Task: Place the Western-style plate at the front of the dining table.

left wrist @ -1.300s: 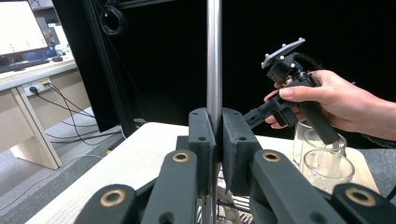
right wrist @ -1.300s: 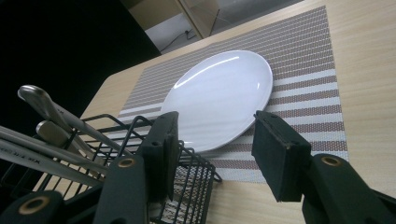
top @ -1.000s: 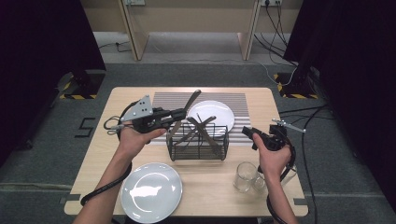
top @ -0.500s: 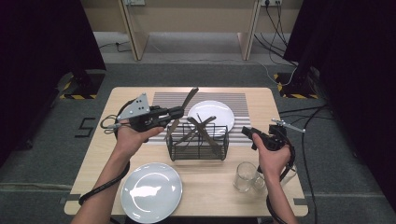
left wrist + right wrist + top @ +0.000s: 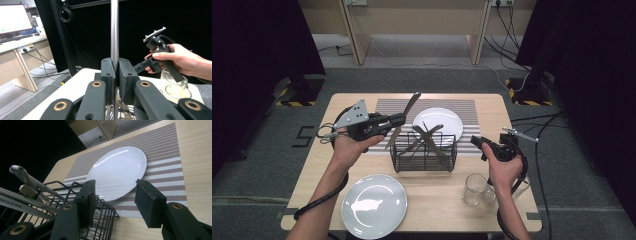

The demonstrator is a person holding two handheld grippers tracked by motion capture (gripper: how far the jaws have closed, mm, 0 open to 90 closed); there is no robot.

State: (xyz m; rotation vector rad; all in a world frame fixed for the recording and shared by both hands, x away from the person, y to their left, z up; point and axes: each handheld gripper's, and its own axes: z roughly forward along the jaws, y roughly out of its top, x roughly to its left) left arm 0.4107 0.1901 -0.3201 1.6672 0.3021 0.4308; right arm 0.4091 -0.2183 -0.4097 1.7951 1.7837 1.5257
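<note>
Table carries the wire basket of cutlery. Left gripper clamps a steel knife held above the basket's left edge; lift it straight and clear. Right gripper hangs wide, empty. Left gripper view shows the jaws pinching the shaft.

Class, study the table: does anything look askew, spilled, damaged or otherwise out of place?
Nothing is spilled or broken. The cutlery in the wire basket leans crosswise at odd angles instead of standing neatly. The left gripper holds one utensil tilted in the air above the striped placemat. Both plates and the glass sit normally.
</note>
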